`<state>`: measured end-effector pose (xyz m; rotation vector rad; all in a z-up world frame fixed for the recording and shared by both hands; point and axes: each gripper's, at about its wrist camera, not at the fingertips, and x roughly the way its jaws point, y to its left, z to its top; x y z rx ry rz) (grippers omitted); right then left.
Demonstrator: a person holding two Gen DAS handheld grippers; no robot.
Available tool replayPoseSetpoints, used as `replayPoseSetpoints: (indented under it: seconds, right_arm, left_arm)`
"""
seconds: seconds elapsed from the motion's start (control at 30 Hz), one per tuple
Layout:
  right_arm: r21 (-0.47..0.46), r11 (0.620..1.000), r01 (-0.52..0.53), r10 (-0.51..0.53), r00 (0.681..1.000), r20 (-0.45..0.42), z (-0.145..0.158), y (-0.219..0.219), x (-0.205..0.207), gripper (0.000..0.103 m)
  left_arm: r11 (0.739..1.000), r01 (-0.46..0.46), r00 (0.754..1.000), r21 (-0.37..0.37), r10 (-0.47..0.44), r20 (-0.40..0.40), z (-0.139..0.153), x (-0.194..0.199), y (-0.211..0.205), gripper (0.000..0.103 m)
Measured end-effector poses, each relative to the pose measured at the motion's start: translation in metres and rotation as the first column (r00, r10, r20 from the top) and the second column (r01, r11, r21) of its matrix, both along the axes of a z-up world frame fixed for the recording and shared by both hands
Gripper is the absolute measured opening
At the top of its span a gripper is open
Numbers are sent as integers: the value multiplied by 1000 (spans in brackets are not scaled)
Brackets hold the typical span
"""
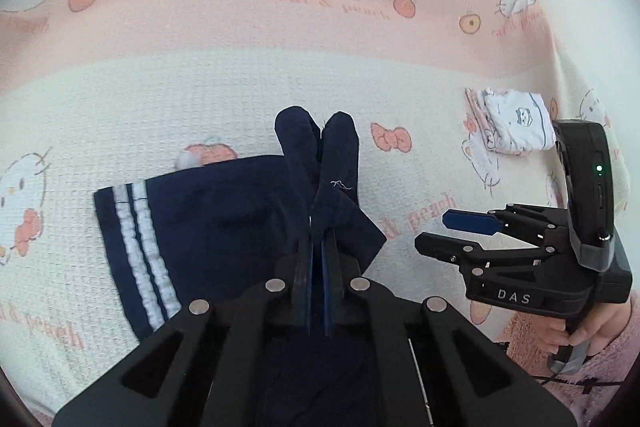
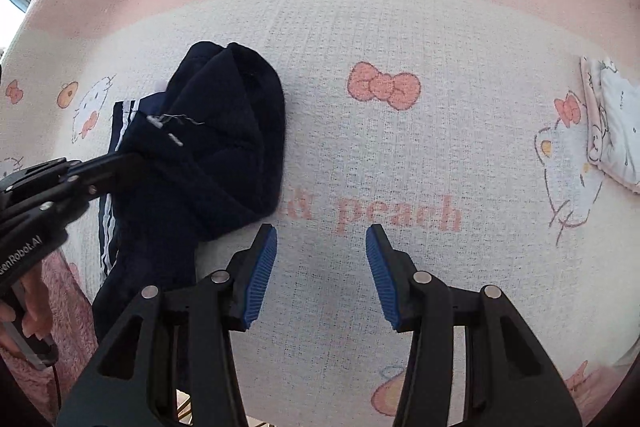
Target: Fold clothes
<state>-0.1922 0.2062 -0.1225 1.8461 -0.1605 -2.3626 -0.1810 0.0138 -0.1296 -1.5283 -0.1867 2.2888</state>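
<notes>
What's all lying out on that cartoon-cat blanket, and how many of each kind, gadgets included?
Navy garment with white stripes: 1
Small folded pale clothes at the side, stacked, exact number unclear: at least 2
Handheld grippers: 2, the left gripper shut on the navy garment, the right gripper open
Blanket: 1
Total: at least 6
</notes>
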Motion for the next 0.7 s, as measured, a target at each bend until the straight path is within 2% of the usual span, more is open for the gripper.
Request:
replayPoseSetpoints:
  seconds: [0.1, 0.17, 0.37, 0.5, 0.57, 0.63, 0.7]
  right_arm:
    - [18, 1000, -18, 18, 1000, -20, 8, -6, -10, 48]
    - [16, 1000, -25, 25, 999, -28, 11, -11, -19, 48]
    - [-5, 1000, -28, 28, 999, -16, 13, -18, -35, 48]
    - [-53, 999, -9, 12, 999, 42, 5, -11, -19, 48]
    - [-118, 993, 2, 9, 996, 91, -5, -6, -6, 48]
    - [-249, 968, 21, 12, 991, 133, -17, -4, 9, 48]
    - [-317, 948, 29, 17, 990, 141, -26, -8, 19, 48]
  left_arm:
    - [1000, -23, 1000, -11, 23, -12, 12, 2, -23, 4]
    - [999, -5, 1000, -47, 4, -18, 17, 1, -30, 4]
    - [993, 121, 992, -12, -122, -25, 7, -7, -1, 4]
    - [982, 167, 986, 85, -166, -14, -9, -10, 22, 4]
    - [982, 163, 986, 97, -165, 9, -20, -14, 28, 4]
    - [984, 156, 987, 84, -159, 24, -25, -16, 28, 4]
    - [987, 146, 989, 66, -148, 24, -24, -14, 26, 4]
